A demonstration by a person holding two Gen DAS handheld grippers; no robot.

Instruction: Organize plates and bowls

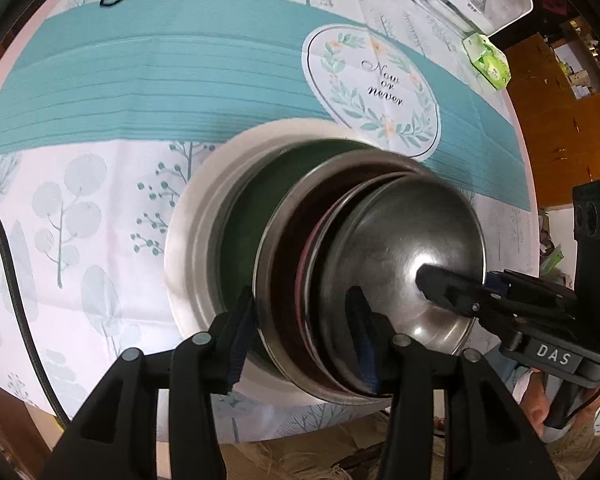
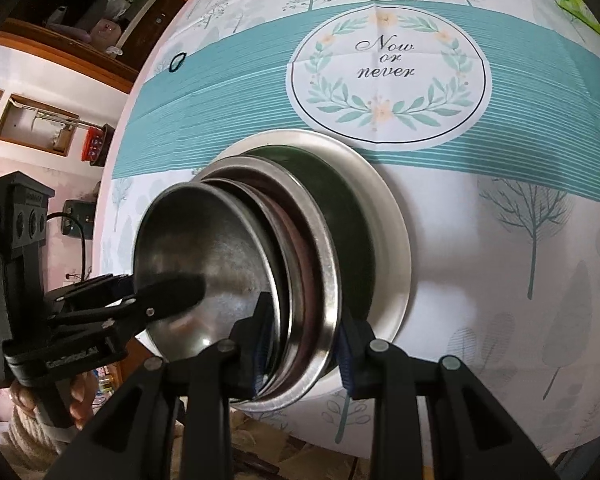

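In the left wrist view, the plate [image 1: 188, 240] lies centre frame on the cloth [image 1: 100, 184], the nested bowls [image 1: 380, 260] stacked on it and leaning right. The left gripper [image 1: 304, 336] at bottom centre straddles the bowls' near rims — whether its pads press, I cannot tell. In the right wrist view, the right gripper [image 2: 300, 344] does the same — grip unclear. Both sit equally near; the stack lies straight ahead of each.

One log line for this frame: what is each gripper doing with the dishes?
left gripper: fingers straddle bowl rims | right gripper: fingers straddle opposite rims | steel bowls: nested, tilted | white plate: underneath, on tablecloth
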